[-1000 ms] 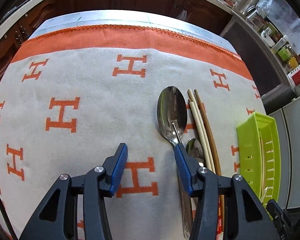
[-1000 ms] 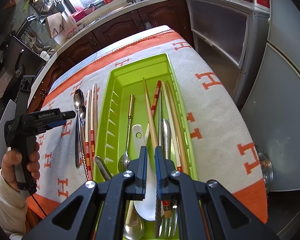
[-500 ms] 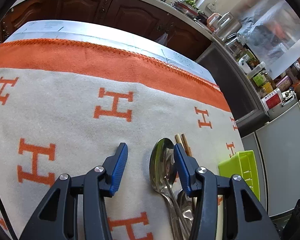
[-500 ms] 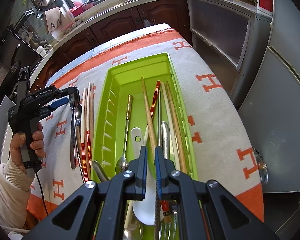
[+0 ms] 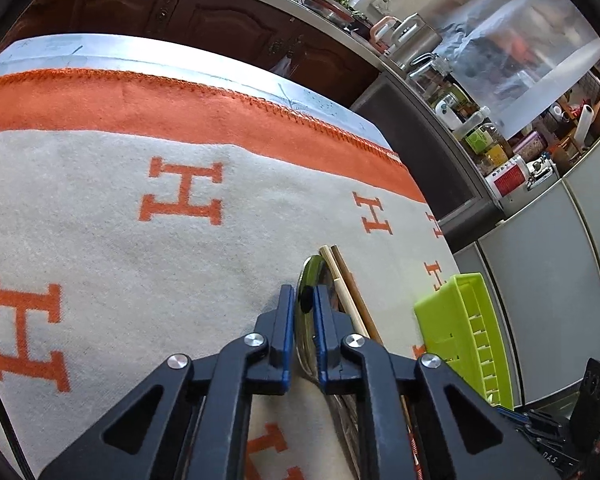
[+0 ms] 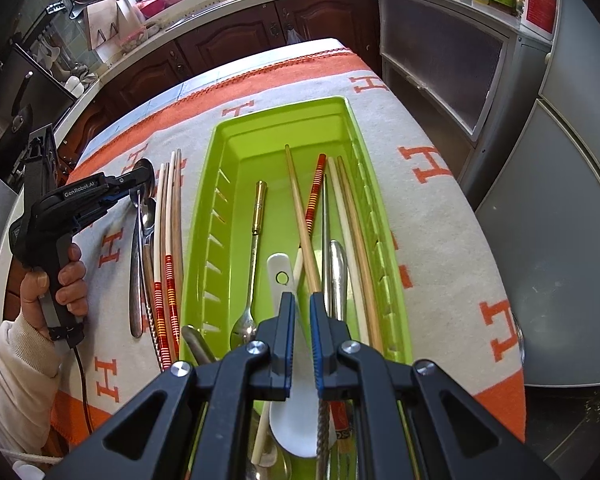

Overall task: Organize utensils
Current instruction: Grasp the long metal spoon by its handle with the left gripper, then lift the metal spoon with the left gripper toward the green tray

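a large steel spoon (image 5: 306, 280) lies on the cloth left of the green tray (image 6: 236, 136) holding mixed utensils.

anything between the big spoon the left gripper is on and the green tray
Yes. Between the large spoon, whose bowl sits between the left gripper's fingers, and the green tray lie three chopsticks on the cloth, plus a smaller spoon beside it. The spoon must be lifted over them.
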